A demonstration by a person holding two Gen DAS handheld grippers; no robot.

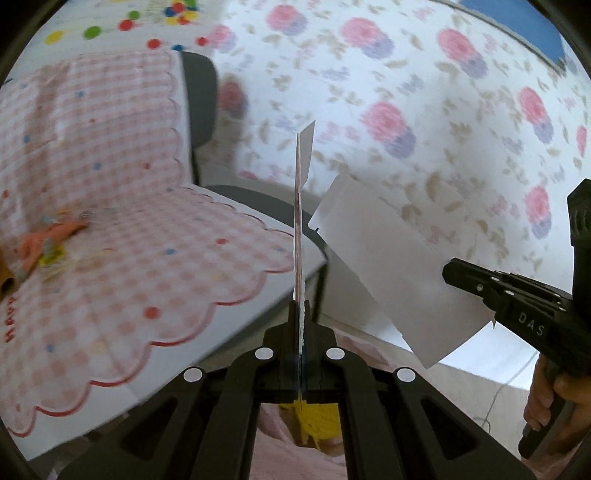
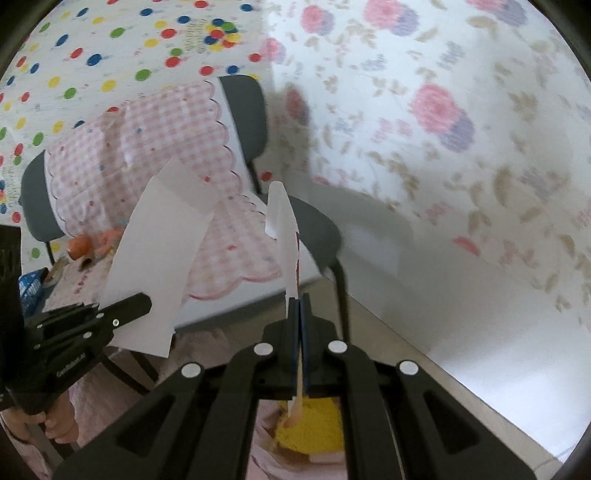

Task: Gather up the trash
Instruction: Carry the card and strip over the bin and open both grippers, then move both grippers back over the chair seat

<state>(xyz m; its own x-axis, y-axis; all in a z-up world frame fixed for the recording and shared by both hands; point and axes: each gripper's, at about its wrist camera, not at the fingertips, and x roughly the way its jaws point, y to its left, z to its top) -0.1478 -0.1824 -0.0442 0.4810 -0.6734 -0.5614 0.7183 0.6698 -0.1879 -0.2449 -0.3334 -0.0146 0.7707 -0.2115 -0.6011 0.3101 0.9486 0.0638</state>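
Left wrist view: the left claw [image 1: 300, 314] is pressed together on a thin paper scrap [image 1: 302, 206], which stands edge-on and upright from between the fingers, its top tip bent slightly to the right. To the right, the right claw [image 1: 476, 284] enters from the frame edge, carried by a hand [image 1: 554, 402], and pinches a white sheet [image 1: 384, 266] that tilts up toward the left. Behind both lies a dark chair [image 1: 201, 99] draped with a pink checked cloth [image 1: 110, 206] with a scalloped red border; an orange item [image 1: 48, 240] rests on the cloth at far left (blurred, identity unclear). A floral fabric [image 1: 424, 110] fills the background, and a dotted fabric [image 1: 110, 26] shows at top left. Right wrist view: the right claw [image 2: 299, 310] is closed on its white sheet [image 2: 286, 236], seen nearly edge-on and rising upright from the fingertips. At left, the left claw [image 2: 129, 304] grips its paper scrap [image 2: 155, 254], seen here broadside and leaning up to the right. The chair [image 2: 247, 110] and cloth [image 2: 166, 147] sit behind it, with the orange item [image 2: 79, 247] on the cloth and a blue object [image 2: 31, 286] just below it at the left edge. Both pieces of trash are held in the air, apart from each other, in front of the chair. A yellow shape [image 2: 317, 424] shows below the claw body.
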